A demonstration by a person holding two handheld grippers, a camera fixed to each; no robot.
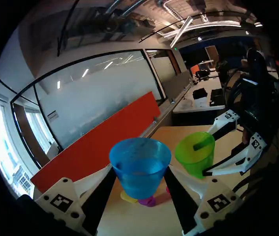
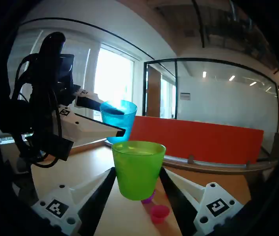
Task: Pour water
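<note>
In the left gripper view, my left gripper is shut on a translucent blue cup held upright above the wooden table. Just to its right, a green cup is held by the right gripper. In the right gripper view, my right gripper is shut on the green cup, upright, with liquid near its rim. Behind it on the left, the blue cup sits in the left gripper, a little higher.
Small cups lie on the table under the held ones: yellow and magenta, pink. An orange divider panel runs along the table's far edge. Glass walls, desks and chairs stand behind.
</note>
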